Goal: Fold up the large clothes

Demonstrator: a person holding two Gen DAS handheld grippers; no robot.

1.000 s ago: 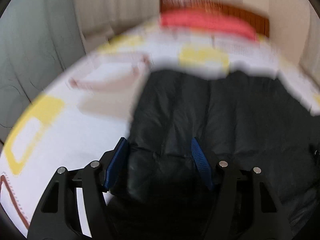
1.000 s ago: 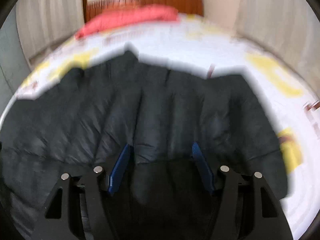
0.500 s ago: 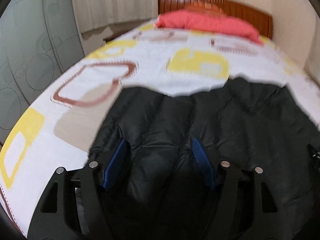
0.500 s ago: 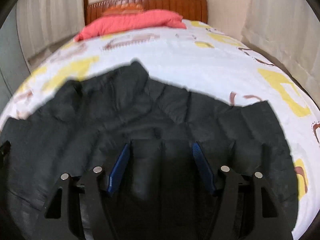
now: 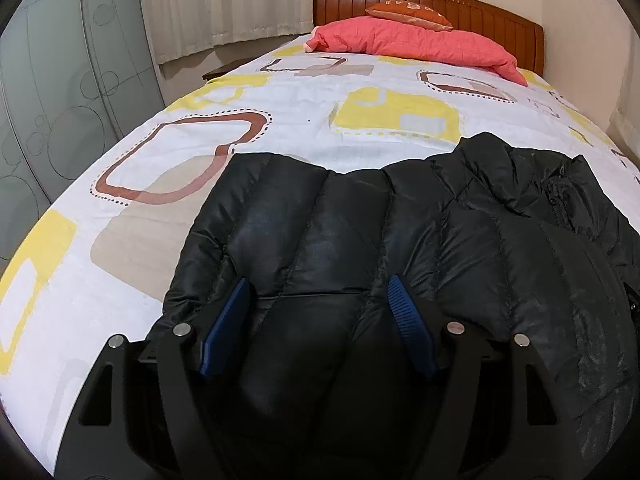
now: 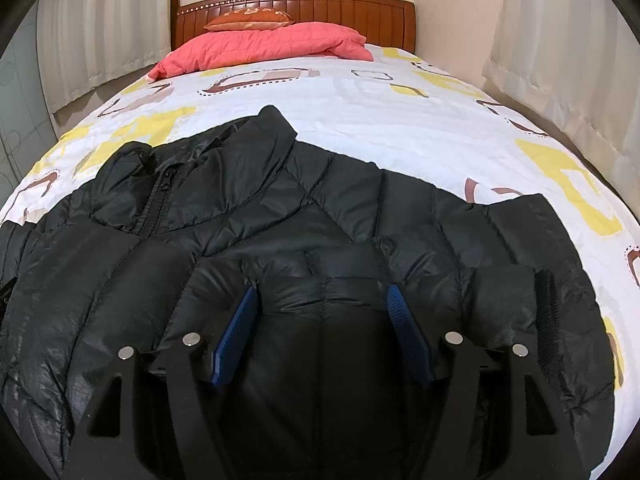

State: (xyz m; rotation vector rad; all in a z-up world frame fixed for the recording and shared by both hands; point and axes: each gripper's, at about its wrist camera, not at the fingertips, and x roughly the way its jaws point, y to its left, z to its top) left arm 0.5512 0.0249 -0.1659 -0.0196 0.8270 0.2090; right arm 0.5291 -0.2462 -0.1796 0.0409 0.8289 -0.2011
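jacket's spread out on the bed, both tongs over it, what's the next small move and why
Probably lower both and close on the fabric. The black puffer jacket lies flat on the bed; the left tongs and right tongs stand open over it, left jaws just widened, with fabric between the pads but unpinched.

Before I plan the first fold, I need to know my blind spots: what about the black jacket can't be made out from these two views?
- Left wrist view: the black jacket runs off the right and bottom edges; its hem is behind the left gripper.
- Right wrist view: the left sleeve is cut by the frame edge; the right gripper hides the near part.
- Both views: whether the pads press the fabric is unclear; the zipper vanishes under folds.
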